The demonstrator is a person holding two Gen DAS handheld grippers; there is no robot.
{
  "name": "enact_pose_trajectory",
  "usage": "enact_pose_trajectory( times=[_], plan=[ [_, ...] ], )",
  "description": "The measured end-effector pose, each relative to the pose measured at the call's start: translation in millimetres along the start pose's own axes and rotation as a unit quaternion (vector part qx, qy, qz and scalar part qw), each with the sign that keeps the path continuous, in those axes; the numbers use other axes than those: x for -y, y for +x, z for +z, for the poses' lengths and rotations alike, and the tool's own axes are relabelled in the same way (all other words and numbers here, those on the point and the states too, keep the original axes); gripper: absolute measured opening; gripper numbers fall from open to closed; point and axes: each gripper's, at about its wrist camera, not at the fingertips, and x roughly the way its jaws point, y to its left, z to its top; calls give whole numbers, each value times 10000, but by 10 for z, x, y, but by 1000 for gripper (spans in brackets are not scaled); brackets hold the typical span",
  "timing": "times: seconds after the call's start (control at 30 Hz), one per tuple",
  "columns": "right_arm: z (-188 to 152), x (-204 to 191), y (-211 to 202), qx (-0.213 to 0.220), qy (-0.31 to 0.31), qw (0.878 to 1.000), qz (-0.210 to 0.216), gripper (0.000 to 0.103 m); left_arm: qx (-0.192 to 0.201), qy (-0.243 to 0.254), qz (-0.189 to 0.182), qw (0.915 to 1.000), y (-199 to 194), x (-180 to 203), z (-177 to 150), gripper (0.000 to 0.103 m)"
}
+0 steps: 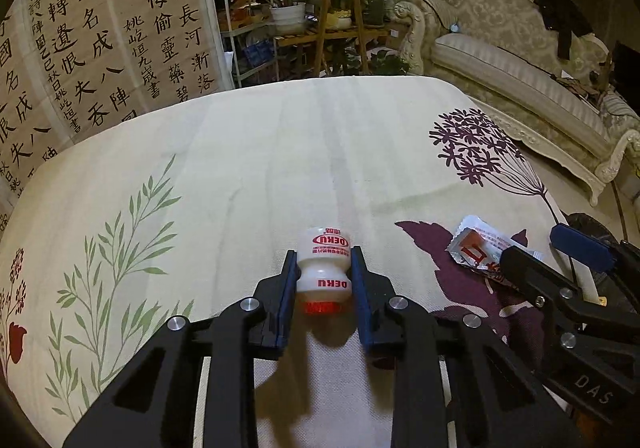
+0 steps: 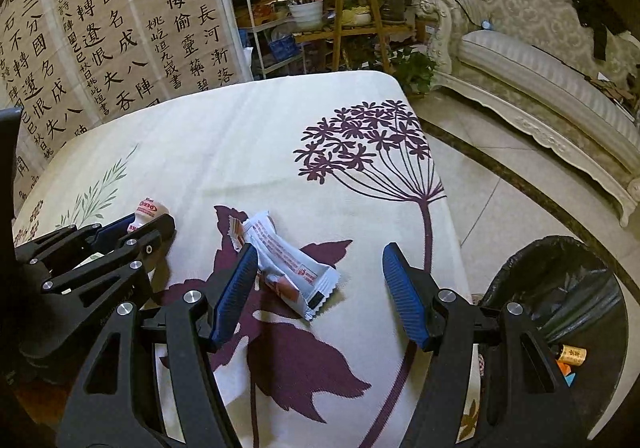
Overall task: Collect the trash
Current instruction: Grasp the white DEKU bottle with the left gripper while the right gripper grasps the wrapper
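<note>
A small white bottle (image 1: 324, 268) with red lettering and a red cap lies on the floral tablecloth (image 1: 240, 168), cap end towards me. My left gripper (image 1: 324, 260) is shut on it, both blue pads pressing at its narrow waist. In the right wrist view the same bottle (image 2: 150, 210) shows between the left gripper's (image 2: 146, 222) fingers. A crumpled white and red wrapper (image 2: 288, 260) lies on the cloth just ahead of my right gripper (image 2: 320, 252), close to its left pad. That gripper stands open and holds nothing. The wrapper (image 1: 480, 244) and right gripper (image 1: 532, 244) also show at the right of the left wrist view.
A bin with a black liner (image 2: 560, 288) stands on the floor beyond the table's right edge, with some trash (image 2: 572, 356) inside. Behind the table are a calligraphy screen (image 2: 120, 28), a plant stand (image 2: 352, 20) and an ornate sofa (image 2: 540, 68).
</note>
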Motion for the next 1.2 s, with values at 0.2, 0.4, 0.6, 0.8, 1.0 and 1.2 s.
enact_pose_trajectory(
  times=[0.2, 0.4, 0.6, 0.8, 1.0, 1.2],
  plan=[
    [28, -67, 47, -43, -100, 9999, -24, 63, -10, -19, -1, 10000, -3, 7, 10, 27],
    [38, -145, 131, -170, -284, 9994, -132, 61, -9, -22, -5, 10000, -2, 3, 9, 27],
    [43, -210, 144, -204, -478, 9985, -193, 46, -5, -37, -10, 10000, 1, 2, 17, 27],
    [18, -229, 110, -148, -498, 9984, -222, 40, 35, -38, -21, 10000, -17, 11, 26, 27],
    [-3, -204, 39, -85, -404, 9990, -191, 34, 116, -30, -21, 9999, -65, 19, -4, 27],
    [-53, -161, -86, 27, -283, 9995, -162, 33, 156, -68, -66, 9998, -152, 22, -41, 27]
  ],
)
